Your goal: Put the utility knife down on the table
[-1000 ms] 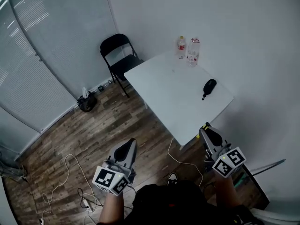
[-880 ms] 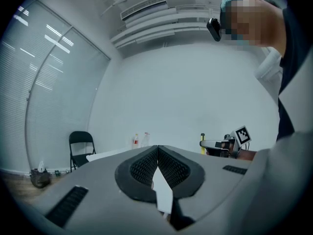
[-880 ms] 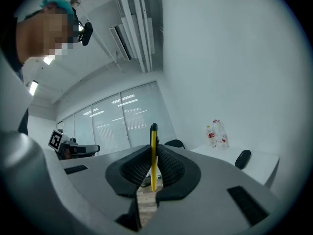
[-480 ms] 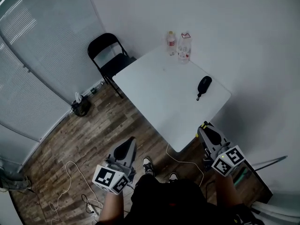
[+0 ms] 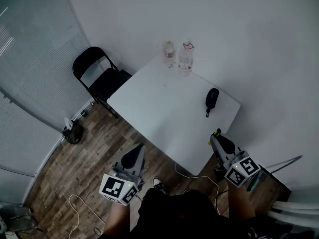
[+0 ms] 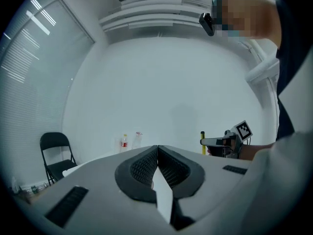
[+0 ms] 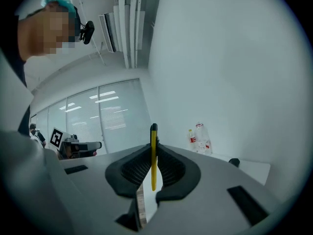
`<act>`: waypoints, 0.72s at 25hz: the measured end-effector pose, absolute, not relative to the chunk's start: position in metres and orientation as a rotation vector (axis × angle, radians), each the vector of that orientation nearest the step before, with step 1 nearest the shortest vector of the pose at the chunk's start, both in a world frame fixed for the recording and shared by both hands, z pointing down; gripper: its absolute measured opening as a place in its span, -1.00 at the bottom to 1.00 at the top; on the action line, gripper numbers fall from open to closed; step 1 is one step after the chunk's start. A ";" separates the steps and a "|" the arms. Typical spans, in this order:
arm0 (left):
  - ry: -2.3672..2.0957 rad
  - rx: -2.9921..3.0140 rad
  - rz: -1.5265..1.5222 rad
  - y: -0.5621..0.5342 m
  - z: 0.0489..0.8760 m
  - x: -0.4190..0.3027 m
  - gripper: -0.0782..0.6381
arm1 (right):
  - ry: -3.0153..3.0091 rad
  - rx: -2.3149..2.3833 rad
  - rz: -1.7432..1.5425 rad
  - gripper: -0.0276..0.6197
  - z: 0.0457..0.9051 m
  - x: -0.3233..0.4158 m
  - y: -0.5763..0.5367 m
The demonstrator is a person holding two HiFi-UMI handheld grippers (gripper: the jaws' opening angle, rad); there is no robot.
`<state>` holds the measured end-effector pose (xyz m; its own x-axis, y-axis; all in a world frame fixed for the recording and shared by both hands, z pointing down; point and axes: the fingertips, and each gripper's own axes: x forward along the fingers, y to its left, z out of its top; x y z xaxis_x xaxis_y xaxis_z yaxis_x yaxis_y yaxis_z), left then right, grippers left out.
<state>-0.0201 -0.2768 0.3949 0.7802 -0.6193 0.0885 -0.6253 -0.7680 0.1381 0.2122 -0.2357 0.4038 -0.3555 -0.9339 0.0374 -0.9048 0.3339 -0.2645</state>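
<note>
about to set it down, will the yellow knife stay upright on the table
Probably stiff: the knife stands straight in the right gripper. It looks thin, so released on edge it would likely tip flat rather than roll.

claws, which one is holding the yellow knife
The right claw: the yellow utility knife stands upright between its jaws. The left claw is shut on nothing.

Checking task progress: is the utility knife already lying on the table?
No, the yellow utility knife stands upright, clamped between the jaws of the right hand-held gripper, off the table.
</note>
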 end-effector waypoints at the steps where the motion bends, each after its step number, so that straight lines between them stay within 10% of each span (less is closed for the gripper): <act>1: -0.969 2.817 0.059 -0.289 0.396 -0.025 -0.72 | 2.457 -1.726 -0.365 -0.76 0.403 0.205 -0.245; 18: -0.905 2.791 0.092 -0.367 0.435 -0.055 -0.72 | 2.661 -2.030 -0.654 -0.76 0.523 0.178 -0.366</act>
